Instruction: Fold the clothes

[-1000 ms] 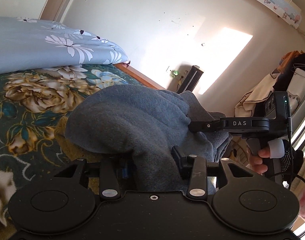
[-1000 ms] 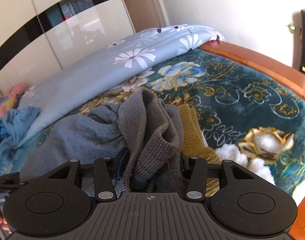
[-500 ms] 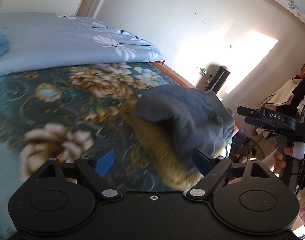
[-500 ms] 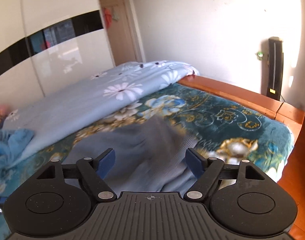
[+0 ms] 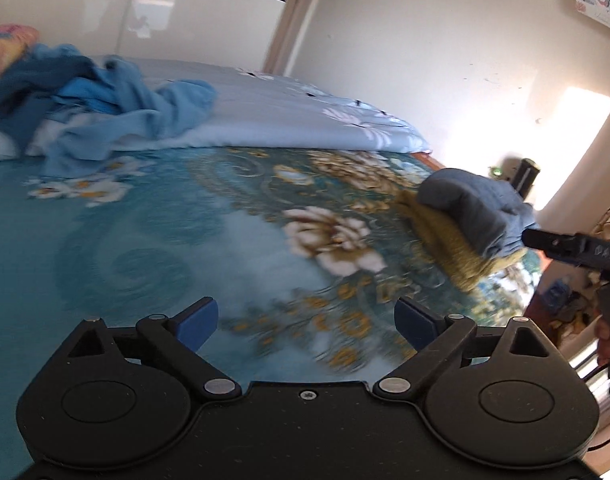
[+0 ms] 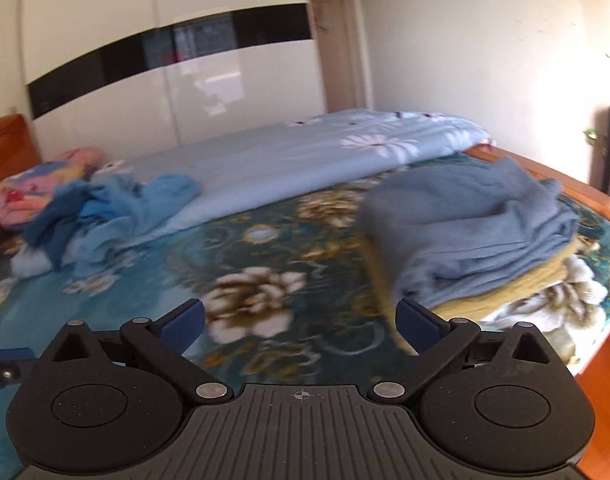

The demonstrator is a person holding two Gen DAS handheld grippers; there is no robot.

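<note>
Right wrist view: grey-blue sweater lies folded on the bed, right of centre — just beyond the right gripper; both grippers' fingers are opening, empty, left gripper farther off.

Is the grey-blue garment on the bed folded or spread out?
Folded: the grey-blue garment lies doubled in a compact bundle on a mustard-yellow piece.

Grey sweater bunched in a loose folded heap on a mustard garment, near the bed's foot corner. Blue clothes lie crumpled in a pile near the headboard end, unfolded.
</note>
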